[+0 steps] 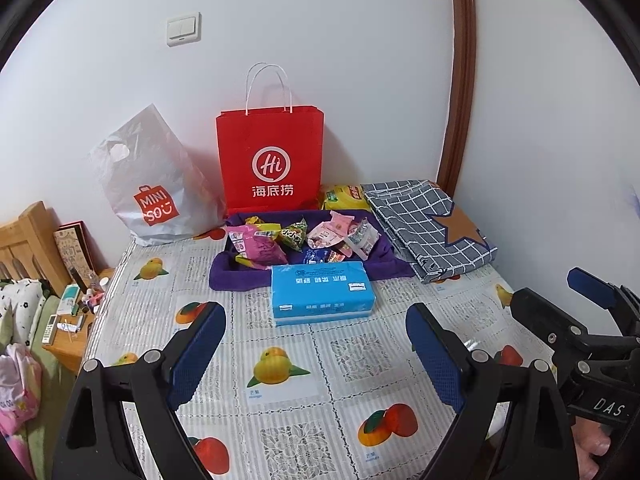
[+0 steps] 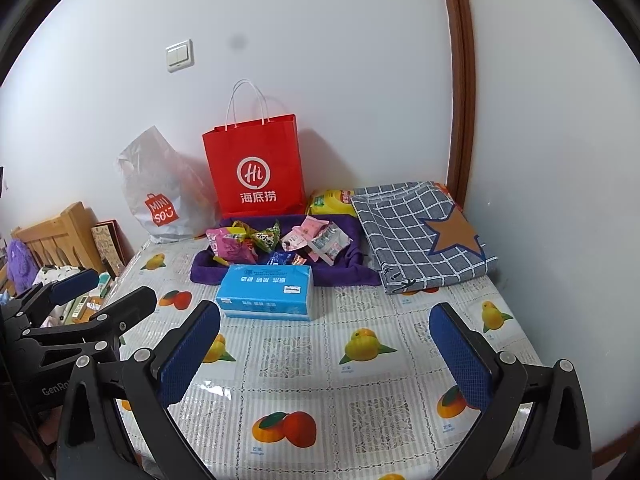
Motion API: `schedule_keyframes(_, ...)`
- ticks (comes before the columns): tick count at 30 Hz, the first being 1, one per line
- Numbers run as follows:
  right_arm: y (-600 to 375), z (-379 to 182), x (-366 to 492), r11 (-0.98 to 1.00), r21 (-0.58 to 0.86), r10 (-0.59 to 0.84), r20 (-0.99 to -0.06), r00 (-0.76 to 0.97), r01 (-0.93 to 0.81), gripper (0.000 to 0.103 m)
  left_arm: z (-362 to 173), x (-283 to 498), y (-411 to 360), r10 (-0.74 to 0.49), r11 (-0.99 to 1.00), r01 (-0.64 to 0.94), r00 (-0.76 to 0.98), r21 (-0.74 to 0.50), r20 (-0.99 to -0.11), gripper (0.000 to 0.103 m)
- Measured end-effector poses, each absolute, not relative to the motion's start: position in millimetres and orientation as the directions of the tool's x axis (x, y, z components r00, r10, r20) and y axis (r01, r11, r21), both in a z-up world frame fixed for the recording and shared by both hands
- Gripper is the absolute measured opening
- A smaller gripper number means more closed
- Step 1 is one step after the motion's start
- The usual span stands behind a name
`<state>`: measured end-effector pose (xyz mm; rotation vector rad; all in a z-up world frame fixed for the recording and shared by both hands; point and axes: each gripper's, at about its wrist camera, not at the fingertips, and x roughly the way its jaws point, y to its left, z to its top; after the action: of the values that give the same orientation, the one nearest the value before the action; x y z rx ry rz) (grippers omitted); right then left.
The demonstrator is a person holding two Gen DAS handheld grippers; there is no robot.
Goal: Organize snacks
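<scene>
Several snack packets (image 1: 304, 238) (image 2: 276, 242) lie in a heap on a purple cloth (image 1: 384, 258) (image 2: 352, 270) at the back of the table: a pink bag (image 1: 258, 246), a green packet (image 1: 294, 234), pink-and-white packets (image 1: 340, 234), small blue ones (image 1: 316, 257). A blue tissue pack (image 1: 322, 292) (image 2: 266, 292) lies just in front of the cloth. My left gripper (image 1: 316, 354) is open and empty, low over the table in front of the tissue pack. My right gripper (image 2: 326, 356) is open and empty, beside it to the right.
A red paper bag (image 1: 270, 160) (image 2: 254, 168) and a white Miniso plastic bag (image 1: 150, 184) (image 2: 160, 196) stand against the back wall. A folded grey checked cloth (image 1: 428, 224) (image 2: 420, 232) and a yellow packet (image 1: 344, 196) lie at back right. A wooden bedside stand (image 1: 68, 320) is left.
</scene>
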<state>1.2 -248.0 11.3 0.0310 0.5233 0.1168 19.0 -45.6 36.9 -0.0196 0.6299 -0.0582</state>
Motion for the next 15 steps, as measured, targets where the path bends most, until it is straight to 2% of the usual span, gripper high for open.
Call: schedule_keyframes(15, -246.6, 10.8, 4.9, 0.993, 0.058, 0.118, -0.503, 0.856, -0.103, 0.103, 37.6, 18.7, -35.3, -0.054, 0.998, 0.033, 0.807, -0.046, -0.588, 0.091)
